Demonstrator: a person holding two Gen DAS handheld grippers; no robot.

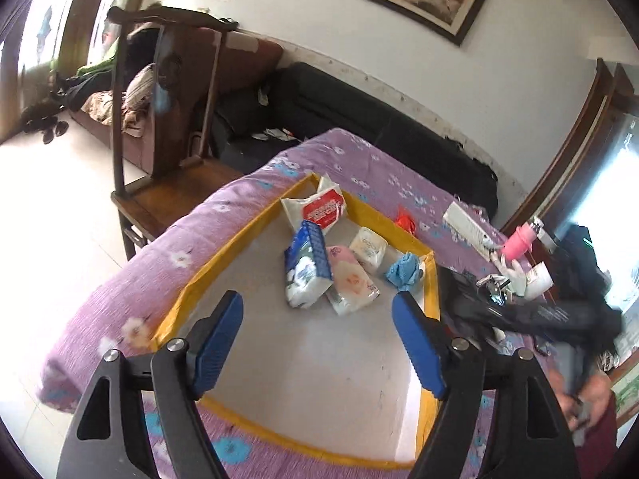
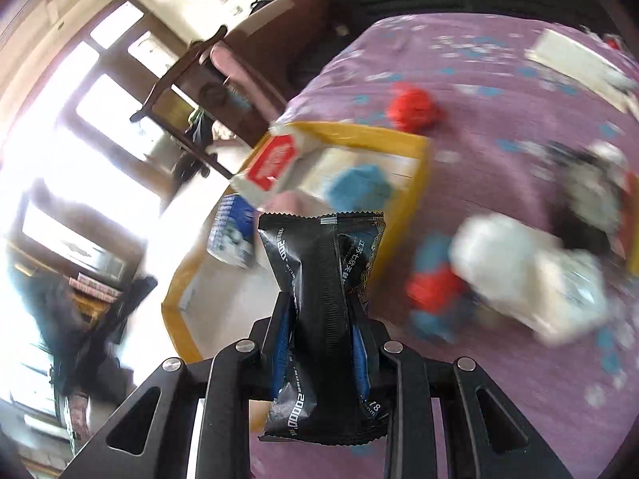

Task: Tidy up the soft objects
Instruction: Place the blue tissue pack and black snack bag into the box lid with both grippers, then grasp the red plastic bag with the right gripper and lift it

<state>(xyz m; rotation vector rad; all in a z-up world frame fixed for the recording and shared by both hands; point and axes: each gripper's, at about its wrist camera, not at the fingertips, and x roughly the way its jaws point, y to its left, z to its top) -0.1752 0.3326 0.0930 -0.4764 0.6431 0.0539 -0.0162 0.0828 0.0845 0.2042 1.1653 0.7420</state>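
Observation:
My left gripper (image 1: 317, 299) stands open over a yellow-rimmed tray (image 1: 223, 247) on a purple flowered cloth, with nothing between its blue pads. In the tray lie a white pack with a red label (image 1: 319, 207), a blue-and-white tissue pack (image 1: 307, 267), a pink pack (image 1: 351, 279), a small white pack (image 1: 369, 247) and a crumpled blue cloth (image 1: 405, 271). My right gripper (image 2: 321, 299) is shut on a black foil packet (image 2: 319, 279), held upright beside the tray's rim (image 2: 359, 129). The right wrist view is blurred.
On the cloth outside the tray lie a red wad (image 2: 415, 107), a white soft pack (image 2: 519, 271), a red-and-blue item (image 2: 435, 291), a long white box (image 1: 467, 223) and a pink bottle (image 1: 519, 239). A wooden chair (image 1: 159, 119) and a black sofa (image 1: 359, 119) stand behind.

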